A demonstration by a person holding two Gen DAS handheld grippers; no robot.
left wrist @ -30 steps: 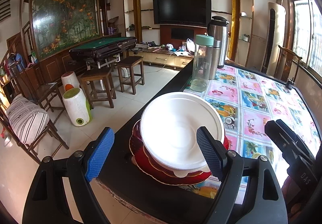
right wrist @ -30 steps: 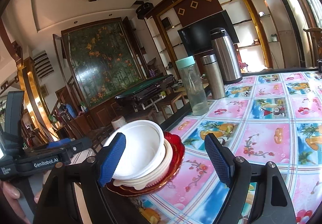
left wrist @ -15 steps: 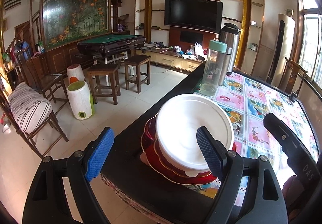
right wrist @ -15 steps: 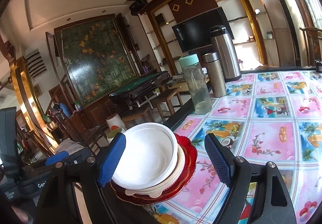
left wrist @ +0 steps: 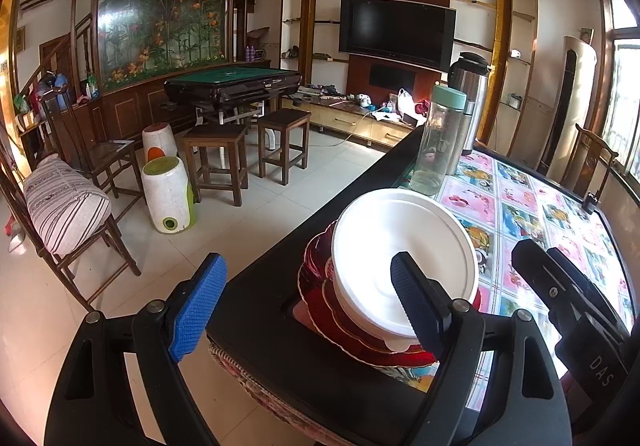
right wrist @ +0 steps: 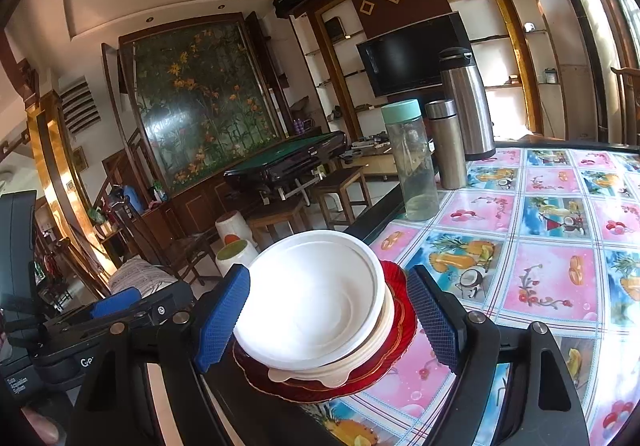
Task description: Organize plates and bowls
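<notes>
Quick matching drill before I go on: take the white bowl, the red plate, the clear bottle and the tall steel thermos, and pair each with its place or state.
Things:
1. white bowl
2. red plate
3. clear bottle
4. tall steel thermos

Places or states:
A. mint green cap, stands near the table edge
B. bottom of the stack
C. farthest back, black lid
D. top of the stack, empty

Pairs: 1-D, 2-B, 3-A, 4-C

White bowl [right wrist: 316, 298] tops the red plate [right wrist: 400, 330] between the spread right hand-held gripper [right wrist: 328, 318].
</notes>
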